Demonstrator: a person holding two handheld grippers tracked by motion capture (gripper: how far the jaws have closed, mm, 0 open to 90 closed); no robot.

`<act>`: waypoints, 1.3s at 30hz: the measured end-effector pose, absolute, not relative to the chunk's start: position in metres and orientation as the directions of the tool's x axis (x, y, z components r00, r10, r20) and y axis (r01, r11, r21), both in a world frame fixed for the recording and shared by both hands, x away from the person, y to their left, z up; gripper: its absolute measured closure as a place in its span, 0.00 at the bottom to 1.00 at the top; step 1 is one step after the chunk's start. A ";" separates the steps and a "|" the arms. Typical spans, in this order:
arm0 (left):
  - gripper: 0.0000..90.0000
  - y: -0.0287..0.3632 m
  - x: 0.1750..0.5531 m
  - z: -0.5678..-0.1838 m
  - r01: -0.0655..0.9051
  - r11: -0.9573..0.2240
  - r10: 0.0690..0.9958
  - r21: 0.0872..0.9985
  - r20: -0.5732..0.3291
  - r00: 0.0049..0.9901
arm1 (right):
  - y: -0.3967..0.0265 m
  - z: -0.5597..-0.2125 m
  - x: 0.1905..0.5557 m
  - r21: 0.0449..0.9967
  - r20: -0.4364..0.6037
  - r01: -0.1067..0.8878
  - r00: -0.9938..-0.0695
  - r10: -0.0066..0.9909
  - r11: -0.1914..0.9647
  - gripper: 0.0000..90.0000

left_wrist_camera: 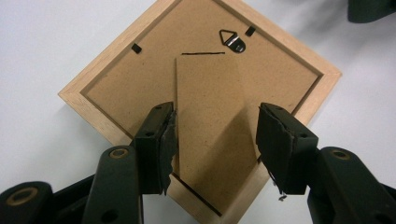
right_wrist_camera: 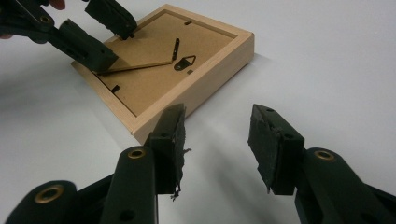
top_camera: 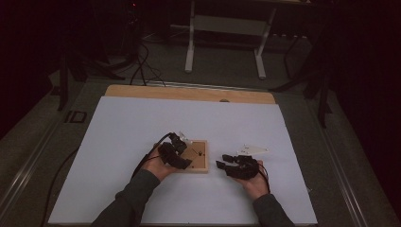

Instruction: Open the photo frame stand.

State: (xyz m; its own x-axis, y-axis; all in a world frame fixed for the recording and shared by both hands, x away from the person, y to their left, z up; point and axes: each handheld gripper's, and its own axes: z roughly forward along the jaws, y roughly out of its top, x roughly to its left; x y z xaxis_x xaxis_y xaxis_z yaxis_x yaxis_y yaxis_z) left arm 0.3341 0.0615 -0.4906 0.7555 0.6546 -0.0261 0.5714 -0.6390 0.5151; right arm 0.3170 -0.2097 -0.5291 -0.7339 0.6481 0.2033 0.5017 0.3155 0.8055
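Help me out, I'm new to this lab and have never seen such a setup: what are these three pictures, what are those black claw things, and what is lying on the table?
No robot here: a person at a table holds a hand-operated, two-jaw gripper in each hand. The high view looks down from above: the left gripper is over a wooden picture frame, and the right gripper is just beside it, on the white table cover.

The other two pictures come from small cameras riding on the grippers, looking along their black jaws. The left gripper view shows the frame lying face down, so you see its brown backing, a metal hanger and the fold-out stand flap, which sits between the open jaws. The right gripper view shows that flap lifted slightly at one edge by the left gripper. The right gripper's jaws are open and hold nothing.
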 end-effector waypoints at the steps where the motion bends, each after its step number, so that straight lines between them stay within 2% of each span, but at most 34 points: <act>1: 0.53 0.061 0.334 -0.491 0.572 -0.641 0.654 0.512 -0.026 0.756 | -0.210 -0.529 0.317 0.806 0.203 0.501 -0.735 0.648 0.316 0.61; 17: 0.54 0.058 0.335 -0.493 0.577 -0.652 0.658 0.492 -0.011 0.753 | -0.209 -0.529 0.317 0.807 0.202 0.500 -0.735 0.647 0.316 0.61; 23: 0.56 0.057 0.333 -0.493 0.576 -0.656 0.659 0.488 -0.002 0.752 | -0.208 -0.529 0.316 0.808 0.198 0.495 -0.739 0.644 0.320 0.64; 27: 0.56 0.057 0.333 -0.493 0.577 -0.656 0.659 0.486 -0.002 0.752 | -0.205 -0.528 0.314 0.815 0.187 0.480 -0.748 0.637 0.324 0.72; 36: 0.57 0.056 0.333 -0.493 0.579 -0.653 0.663 0.487 -0.002 0.749 | -0.190 -0.527 0.309 0.825 0.146 0.438 -0.775 0.615 0.356 0.96; 39: 0.57 0.056 0.333 -0.493 0.580 -0.652 0.664 0.487 -0.002 0.748 | -0.183 -0.527 0.307 0.829 0.136 0.424 -0.786 0.604 0.365 1.00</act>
State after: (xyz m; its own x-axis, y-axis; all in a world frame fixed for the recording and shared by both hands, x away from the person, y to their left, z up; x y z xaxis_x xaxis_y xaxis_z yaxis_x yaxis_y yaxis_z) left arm 0.3329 0.0563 -0.4928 0.7481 0.6636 -0.0024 0.5803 -0.6525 0.4874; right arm 0.3072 -0.1830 -0.5270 -0.7857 0.6035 0.1361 0.4241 0.3653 0.8286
